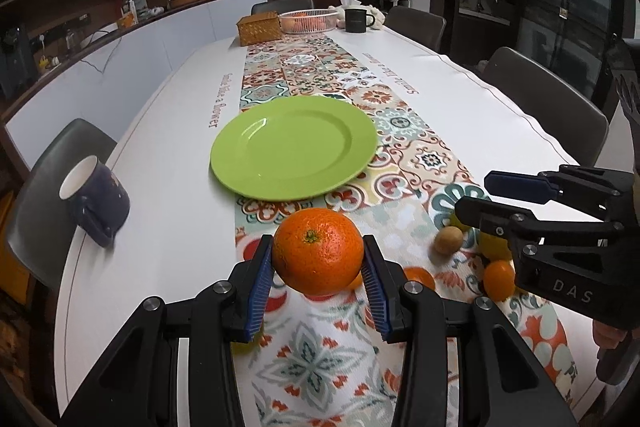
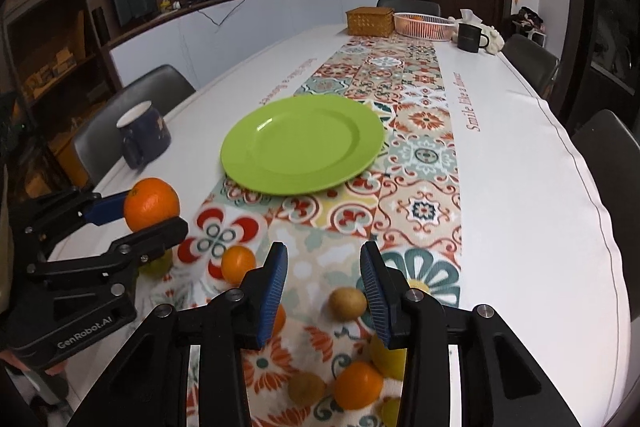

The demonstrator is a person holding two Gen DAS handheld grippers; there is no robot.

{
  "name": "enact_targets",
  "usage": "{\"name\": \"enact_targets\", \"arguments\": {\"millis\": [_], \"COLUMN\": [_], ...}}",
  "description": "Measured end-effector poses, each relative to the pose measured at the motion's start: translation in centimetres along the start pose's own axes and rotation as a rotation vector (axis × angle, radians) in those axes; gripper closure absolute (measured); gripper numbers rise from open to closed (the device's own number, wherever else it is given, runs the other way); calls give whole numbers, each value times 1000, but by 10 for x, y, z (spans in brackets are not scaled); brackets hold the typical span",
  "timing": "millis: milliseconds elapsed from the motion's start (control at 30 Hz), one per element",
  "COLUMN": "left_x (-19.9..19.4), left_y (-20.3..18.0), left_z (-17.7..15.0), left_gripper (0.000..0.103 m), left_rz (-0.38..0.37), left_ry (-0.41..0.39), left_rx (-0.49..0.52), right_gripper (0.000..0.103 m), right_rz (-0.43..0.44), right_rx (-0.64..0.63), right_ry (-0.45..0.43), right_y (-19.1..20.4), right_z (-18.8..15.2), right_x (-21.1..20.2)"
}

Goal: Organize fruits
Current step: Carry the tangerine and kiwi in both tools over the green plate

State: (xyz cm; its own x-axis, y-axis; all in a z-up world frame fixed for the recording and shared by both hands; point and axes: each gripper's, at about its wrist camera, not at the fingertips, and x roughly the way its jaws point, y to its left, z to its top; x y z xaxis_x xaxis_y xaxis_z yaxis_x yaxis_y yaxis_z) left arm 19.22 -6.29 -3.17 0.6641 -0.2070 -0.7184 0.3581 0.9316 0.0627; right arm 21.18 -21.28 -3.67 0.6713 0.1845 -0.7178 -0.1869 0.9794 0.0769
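1. The left gripper (image 1: 318,259) clamps a large orange (image 1: 318,251) between its blue pads at lower centre of the left wrist view; the fruit hides the runner directly behind it.
2. In the right wrist view the same orange (image 2: 151,203) sits at left, half masked by the left gripper's black lower finger.
3. The right gripper (image 2: 323,277) stands released, nothing between its pads; a kiwi (image 2: 347,303) lies on the patterned runner (image 2: 420,155) just beside the right pad.
4. The green plate (image 1: 294,147), bare, rests on the runner at mid-frame, beyond both grippers.
5. Loose fruit crowds the bottom of the right wrist view: a small orange (image 2: 238,264), another orange (image 2: 358,385), a second kiwi (image 2: 307,389), and yellow fruit (image 2: 390,359) cut off by the gripper finger, kind unclear.
6. A dark blue mug (image 1: 94,201) stands at left, blurred, at the table edge.
7. Far upper centre, a pink basket (image 1: 308,21) holds orange shapes too small to identify.
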Motion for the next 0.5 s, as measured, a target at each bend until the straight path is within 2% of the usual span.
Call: {"name": "enact_targets", "arguments": {"millis": [500], "left_x": [-14], "left_y": [-20], "left_z": [-40], "left_gripper": [61], "left_rz": [-44], "left_ry": [50], "left_rx": [-4], "right_gripper": [64], "right_rz": [89], "right_rx": [-34], "right_ry": [136], "right_y": [16], "right_z": [-50], "right_x": [-15]}}
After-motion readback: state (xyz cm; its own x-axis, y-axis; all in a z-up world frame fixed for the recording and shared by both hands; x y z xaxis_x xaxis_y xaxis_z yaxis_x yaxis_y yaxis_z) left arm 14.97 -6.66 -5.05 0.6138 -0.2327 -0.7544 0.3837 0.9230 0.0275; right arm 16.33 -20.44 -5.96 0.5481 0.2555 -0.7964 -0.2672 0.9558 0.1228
